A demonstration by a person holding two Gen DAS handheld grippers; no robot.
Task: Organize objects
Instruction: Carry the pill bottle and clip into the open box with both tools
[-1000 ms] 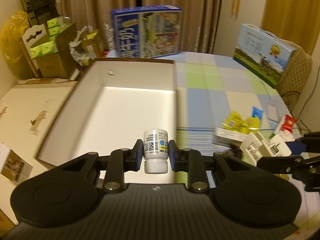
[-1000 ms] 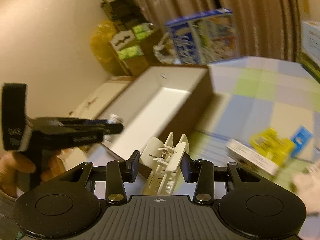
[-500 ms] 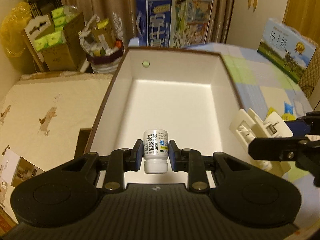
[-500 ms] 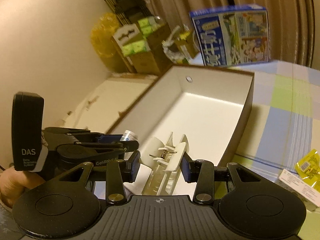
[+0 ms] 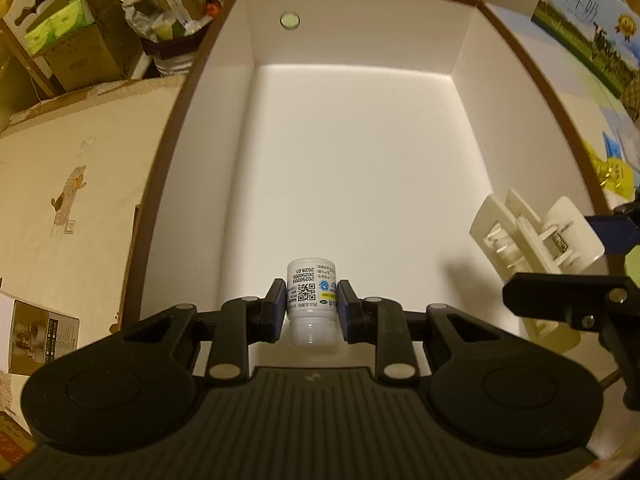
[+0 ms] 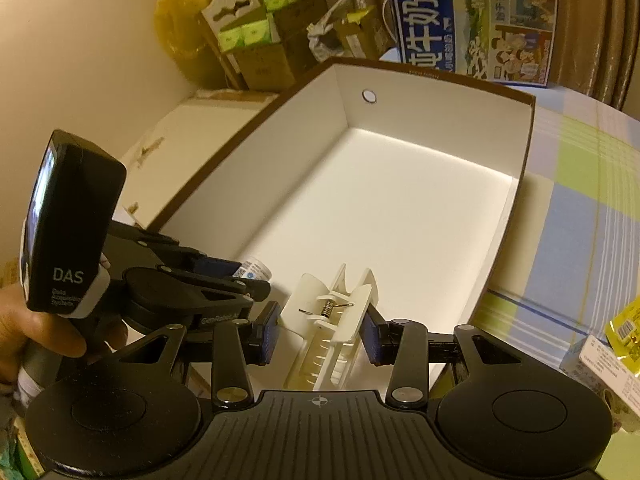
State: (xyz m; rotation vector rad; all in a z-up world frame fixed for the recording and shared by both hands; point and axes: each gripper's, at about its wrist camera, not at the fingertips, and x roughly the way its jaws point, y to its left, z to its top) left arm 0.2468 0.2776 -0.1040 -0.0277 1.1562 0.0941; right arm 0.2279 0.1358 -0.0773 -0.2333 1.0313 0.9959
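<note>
The largest thing in view is the open white box with a brown rim [image 5: 460, 120], its floor bare and a small round hole [image 5: 289, 20] in its far wall; every other place here is given from this box. Beyond its far wall stands a blue milk carton case [image 6: 472, 20], and past its far left corner sit cardboard boxes of green packs [image 6: 256, 36]. To its right lies a checked tablecloth [image 6: 580, 184] with a yellow packet [image 6: 624, 326] on it. Over the box's near left part the left gripper [image 5: 311, 306] is clamped on a small white pill bottle [image 5: 311, 292]; the bottle's long axis runs away from the camera toward the far wall, cap end nearest the gripper body, base end pointing into the box, label printing upside down. Whether it touches the floor cannot be told. Over the box's near right part the right gripper [image 6: 318, 334] grips a white plastic hair claw clip [image 6: 332, 324] between its blue pads, the clip's long axis lying along the fingers, its winged handle end with the metal spring pointing toward the far wall and its toothed end toward the gripper body.
</note>
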